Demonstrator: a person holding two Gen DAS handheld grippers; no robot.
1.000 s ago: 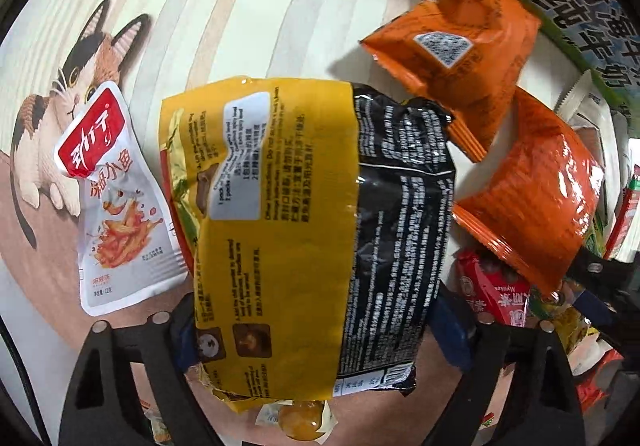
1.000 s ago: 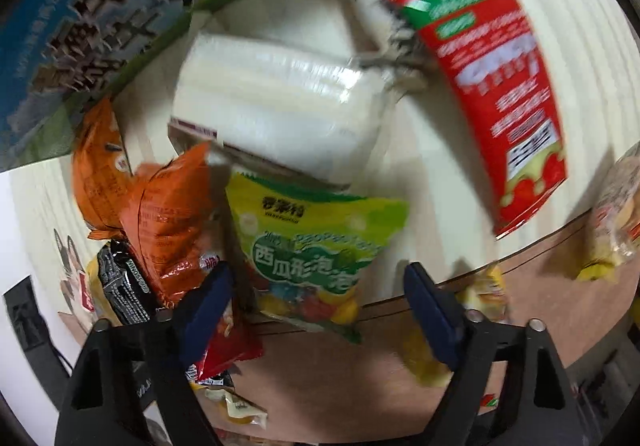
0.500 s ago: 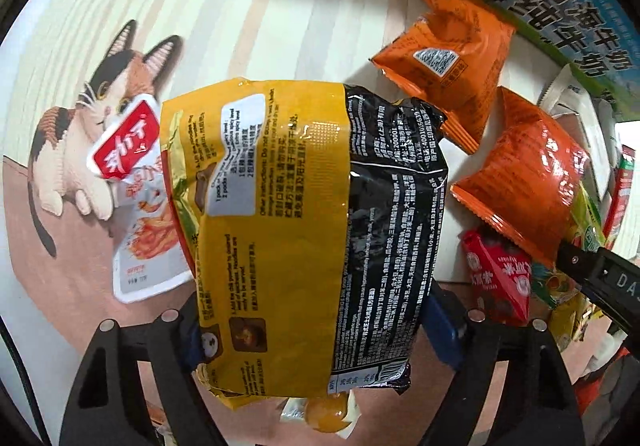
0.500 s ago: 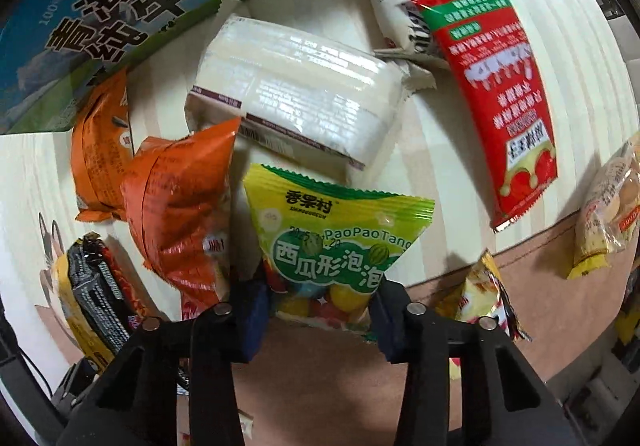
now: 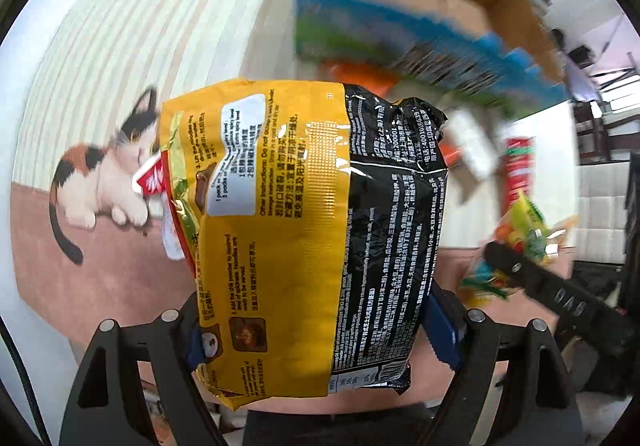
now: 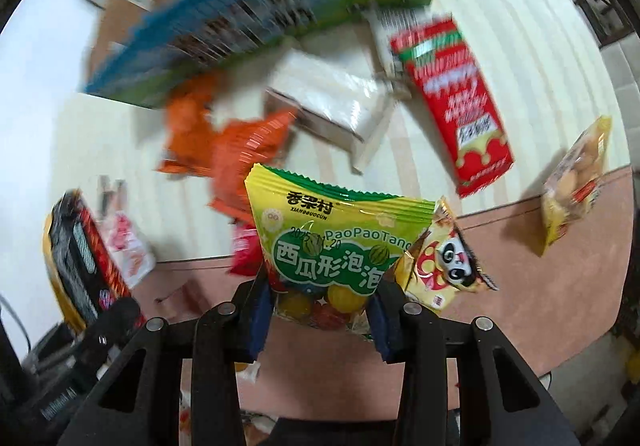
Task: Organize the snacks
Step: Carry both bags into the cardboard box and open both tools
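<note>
Both jaws pinching: left gripper holds noodle pack, right gripper holds candy bag. Open carton sits ahead at table's far edge; you carry both forward, packs' long axes pointing along jaws.

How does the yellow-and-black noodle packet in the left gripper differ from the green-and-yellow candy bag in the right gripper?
The yellow-and-black noodle packet shows its back, dense with printed instructions; the green-and-yellow candy bag shows its front with watermelon graphics. The noodle packet fills most of the left gripper view; the candy bag looks smaller in the right gripper. Both are glossy and clamped at their lower ends.
</note>
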